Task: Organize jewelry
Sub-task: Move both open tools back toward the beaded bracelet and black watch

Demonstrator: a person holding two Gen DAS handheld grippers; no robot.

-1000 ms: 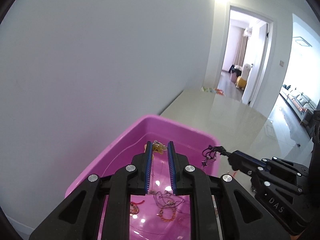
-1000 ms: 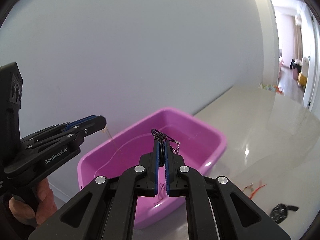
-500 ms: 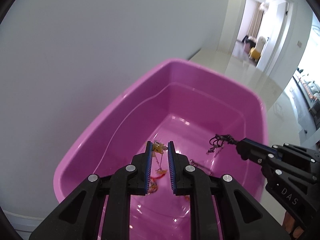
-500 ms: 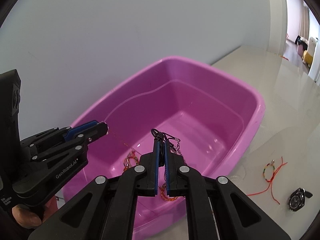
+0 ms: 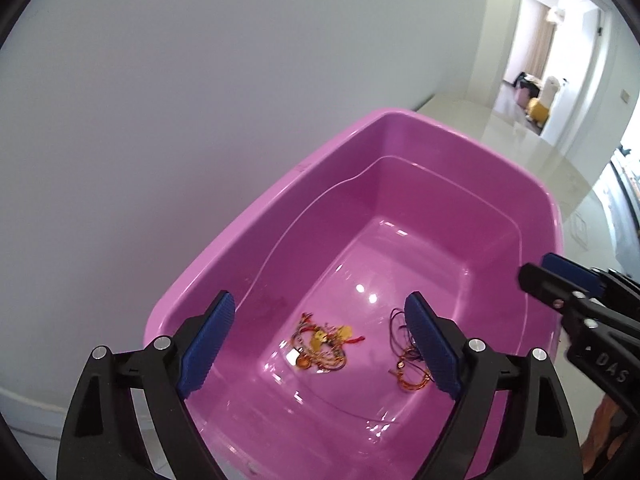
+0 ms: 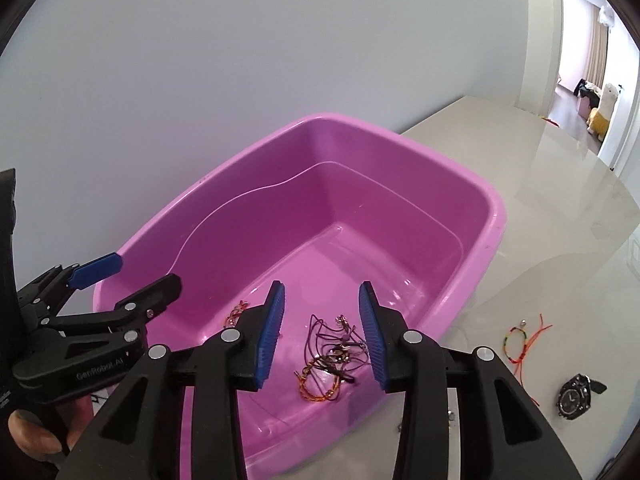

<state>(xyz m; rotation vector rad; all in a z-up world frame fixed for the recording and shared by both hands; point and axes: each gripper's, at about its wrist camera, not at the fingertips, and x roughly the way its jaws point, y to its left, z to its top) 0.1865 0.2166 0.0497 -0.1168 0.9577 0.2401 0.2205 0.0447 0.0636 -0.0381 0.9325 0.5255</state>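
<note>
A pink plastic tub (image 5: 256, 216) (image 6: 486, 232) stands on a pale table against the wall. On its floor lie a gold and red jewelry pile (image 5: 322, 346) and a dark cord and chain pile (image 6: 334, 354), which shows partly behind my finger in the left wrist view (image 5: 404, 364). My left gripper (image 5: 320, 340) is open and empty above the tub's near end; it also shows in the right wrist view (image 6: 132, 276). My right gripper (image 6: 322, 334) is open and empty above the dark pile; it shows at the left wrist view's right edge (image 5: 560, 280).
A beaded bracelet with an orange cord (image 6: 522, 340) and a black wristwatch (image 6: 576, 396) lie on the table (image 6: 560, 208) right of the tub. A white wall rises behind the tub. A doorway (image 5: 540, 64) opens at the far right.
Both grippers opened over the tub. The gold piece dropped from the left one and the dark cords from the right one; both now lie on the tub floor.
</note>
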